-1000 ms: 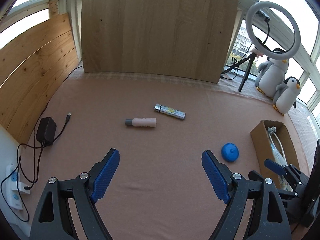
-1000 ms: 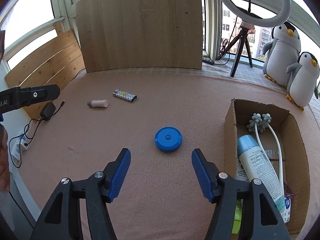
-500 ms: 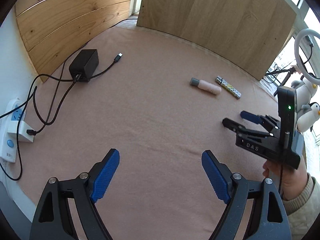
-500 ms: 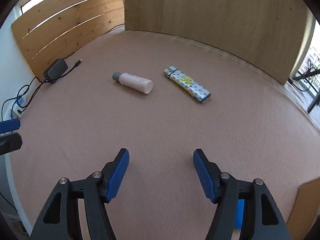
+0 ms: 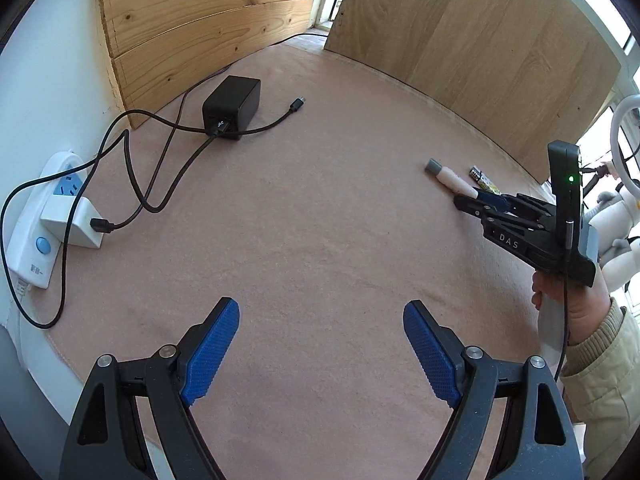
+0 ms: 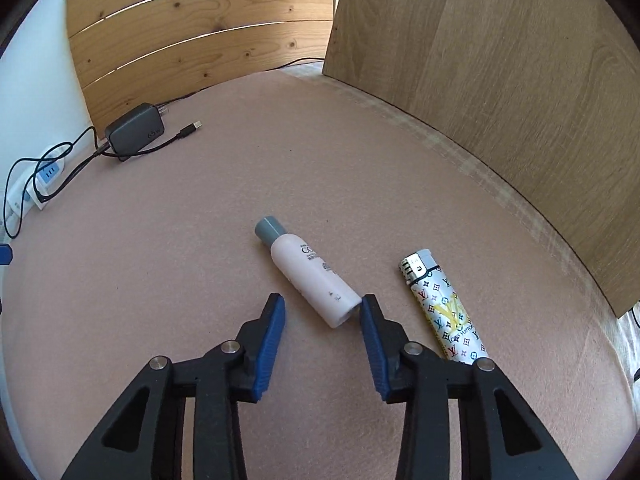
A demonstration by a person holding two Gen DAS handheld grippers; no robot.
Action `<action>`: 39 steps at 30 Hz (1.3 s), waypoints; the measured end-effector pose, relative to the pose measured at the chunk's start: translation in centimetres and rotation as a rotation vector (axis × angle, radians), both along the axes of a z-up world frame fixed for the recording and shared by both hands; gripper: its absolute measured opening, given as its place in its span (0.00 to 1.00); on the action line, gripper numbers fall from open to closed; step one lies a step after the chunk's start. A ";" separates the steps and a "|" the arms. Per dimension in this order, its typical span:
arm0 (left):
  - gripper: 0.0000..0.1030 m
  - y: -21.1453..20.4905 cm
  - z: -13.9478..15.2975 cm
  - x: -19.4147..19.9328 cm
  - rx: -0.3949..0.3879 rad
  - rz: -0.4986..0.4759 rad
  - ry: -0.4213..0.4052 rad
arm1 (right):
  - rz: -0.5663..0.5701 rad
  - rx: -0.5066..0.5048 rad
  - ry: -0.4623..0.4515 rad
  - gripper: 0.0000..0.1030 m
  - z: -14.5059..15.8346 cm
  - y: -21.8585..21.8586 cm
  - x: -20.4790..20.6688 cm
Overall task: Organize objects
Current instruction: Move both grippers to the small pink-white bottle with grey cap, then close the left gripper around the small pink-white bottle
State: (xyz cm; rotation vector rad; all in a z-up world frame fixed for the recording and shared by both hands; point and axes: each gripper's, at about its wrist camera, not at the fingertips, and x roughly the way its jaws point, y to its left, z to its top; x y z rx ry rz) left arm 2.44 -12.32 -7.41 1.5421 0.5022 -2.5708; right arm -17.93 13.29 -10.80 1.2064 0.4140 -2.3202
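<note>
Through the left wrist camera, the left gripper (image 5: pixel 320 344) hung with its ribbed blue pads spread wide over bare pink felt-like cloth (image 5: pixel 320 240), nothing between them. Toward the cloth's left edge lay a boxy black charger (image 5: pixel 232 106), its thin cable looping to a glossy white power strip (image 5: pixel 36 232); knotty pine boards (image 5: pixel 200 32) and a smooth oak-grain panel (image 5: pixel 460 40) stood along the far edge. At the right edge, a hand (image 5: pixel 572 300) in a beige ribbed cuff carried the right gripper (image 5: pixel 476 200), its tips over the base of a pale pink cylindrical bottle (image 5: pixel 448 176) with a grey cap, a patterned lighter (image 5: pixel 482 180) just behind. In the right wrist view, the right gripper (image 6: pixel 322 316) had just been closing; its jaws stood partly narrowed astride the bottle's (image 6: pixel 312 280) flat base, the right pad touching or nearly touching it, the left pad clear of it. The slim monogram-printed lighter (image 6: pixel 444 308), metal-topped, lay just beside the bottle, apart from it, near the middle of the cloth (image 6: pixel 200 220).
</note>
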 end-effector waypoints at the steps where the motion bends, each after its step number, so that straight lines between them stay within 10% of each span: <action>1: 0.84 0.2 -0.1 0.1 0.003 -0.004 -0.003 | 0.005 -0.008 -0.008 0.20 0.0 -0.2 0.1; 21: 0.83 9.7 -2.9 -2.4 0.155 -0.144 -0.124 | -0.282 -0.047 -0.058 0.18 0.4 -0.5 22.5; 33: 0.28 15.8 -4.4 -2.5 0.162 -0.241 -0.220 | -0.257 -0.074 0.005 0.18 0.0 0.0 24.2; 39: 0.24 16.8 -4.4 -2.7 0.160 -0.254 -0.217 | -0.242 -0.105 0.007 0.18 0.0 0.6 24.2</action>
